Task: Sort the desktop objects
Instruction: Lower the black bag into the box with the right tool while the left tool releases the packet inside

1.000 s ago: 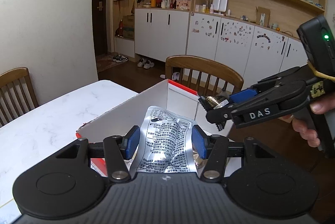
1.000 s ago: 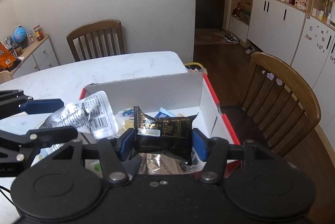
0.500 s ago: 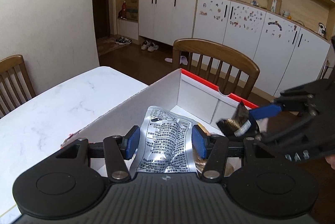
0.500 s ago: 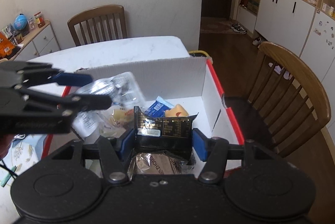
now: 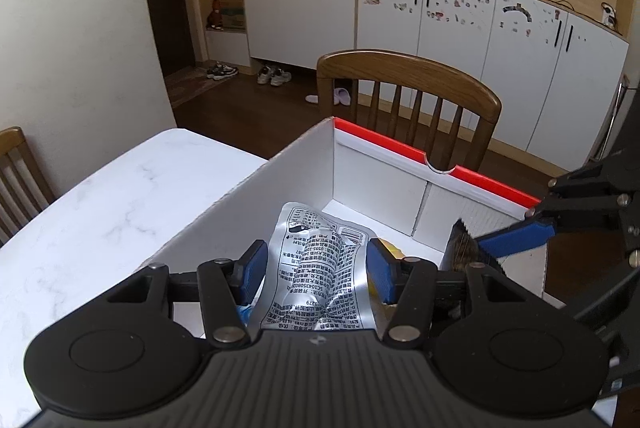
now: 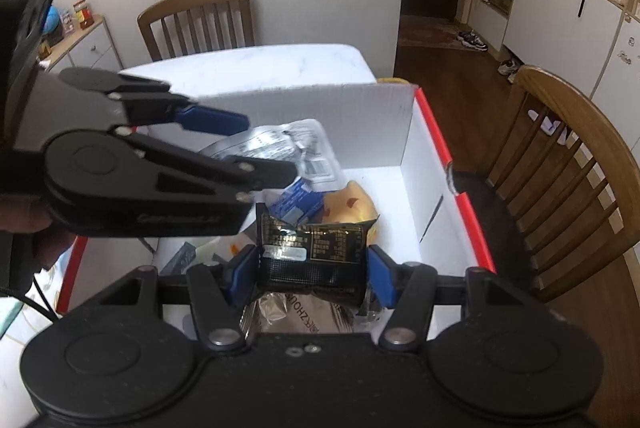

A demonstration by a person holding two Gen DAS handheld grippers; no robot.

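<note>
My left gripper [image 5: 316,274] is shut on a crumpled silver packet [image 5: 320,280] with black print and holds it over the open white box [image 5: 376,179] with red edges. My right gripper [image 6: 310,276] is shut on a black snack packet [image 6: 316,260] with gold print, also above the box [image 6: 404,115]. In the right wrist view the left gripper [image 6: 256,147] comes in from the left with the silver packet [image 6: 280,143]. In the left wrist view the right gripper's blue fingertip [image 5: 516,238] and black packet [image 5: 462,248] show at the right.
Inside the box lie a yellow packet [image 6: 352,203], a blue packet [image 6: 298,201] and a brown packet [image 6: 304,316]. The box sits on a white marble table [image 5: 100,211]. Wooden chairs stand behind the box [image 5: 408,99], at the right [image 6: 568,163] and at the far side [image 6: 200,15].
Both grippers have moved forward and lower over the box, each still holding its packet. More of the box's inside now shows.
</note>
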